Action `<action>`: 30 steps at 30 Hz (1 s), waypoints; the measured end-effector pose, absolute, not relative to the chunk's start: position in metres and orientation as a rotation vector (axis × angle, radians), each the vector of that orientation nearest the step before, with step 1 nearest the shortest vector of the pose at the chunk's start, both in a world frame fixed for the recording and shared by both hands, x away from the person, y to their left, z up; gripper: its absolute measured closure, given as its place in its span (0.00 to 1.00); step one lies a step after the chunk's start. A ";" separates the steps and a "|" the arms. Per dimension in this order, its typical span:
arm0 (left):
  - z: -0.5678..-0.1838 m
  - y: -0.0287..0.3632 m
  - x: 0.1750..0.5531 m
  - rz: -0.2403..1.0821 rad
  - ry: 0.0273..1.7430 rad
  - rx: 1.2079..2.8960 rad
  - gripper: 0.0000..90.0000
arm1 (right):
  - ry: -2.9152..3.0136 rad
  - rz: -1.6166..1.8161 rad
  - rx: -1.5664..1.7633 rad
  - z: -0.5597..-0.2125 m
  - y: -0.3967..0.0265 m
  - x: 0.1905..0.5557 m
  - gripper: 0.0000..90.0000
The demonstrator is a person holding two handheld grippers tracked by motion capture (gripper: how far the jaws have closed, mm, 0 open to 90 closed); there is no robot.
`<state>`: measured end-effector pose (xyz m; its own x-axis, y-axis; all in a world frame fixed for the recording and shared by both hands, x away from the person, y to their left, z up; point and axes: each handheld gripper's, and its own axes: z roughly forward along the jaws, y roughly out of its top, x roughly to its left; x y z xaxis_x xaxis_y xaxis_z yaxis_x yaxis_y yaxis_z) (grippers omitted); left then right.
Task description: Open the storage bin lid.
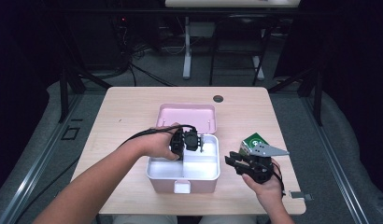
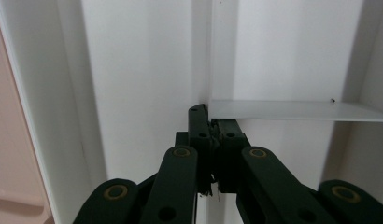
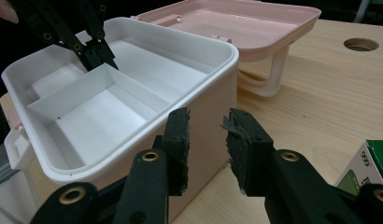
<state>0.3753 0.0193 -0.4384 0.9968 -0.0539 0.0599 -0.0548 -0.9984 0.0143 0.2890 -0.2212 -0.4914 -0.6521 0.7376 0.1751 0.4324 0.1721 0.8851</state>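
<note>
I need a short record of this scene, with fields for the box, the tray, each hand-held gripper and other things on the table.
box: pink box, lid open behind it
tray: white tray with dividers, sits in box
left hand-held gripper: shut on a tray divider
right hand-held gripper: open, empty, beside box
other: green carton on table

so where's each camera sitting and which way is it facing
High view: above the person's side of the table, looking forward and down on the pink box; both forearms and each tool show.
Left gripper view: rides the left tool, looking down into the white tray; its jaws are shut on the divider.
Right gripper view: rides the right tool, low beside the box, facing its side; jaws apart, nothing between them.
Shared: the right gripper and high views both show the left tool at the divider.
</note>
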 end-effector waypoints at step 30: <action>-0.413 0.026 0.373 0.170 -0.051 3.075 0.99 | 2.141 1.468 1.150 -0.494 -0.226 0.291 0.76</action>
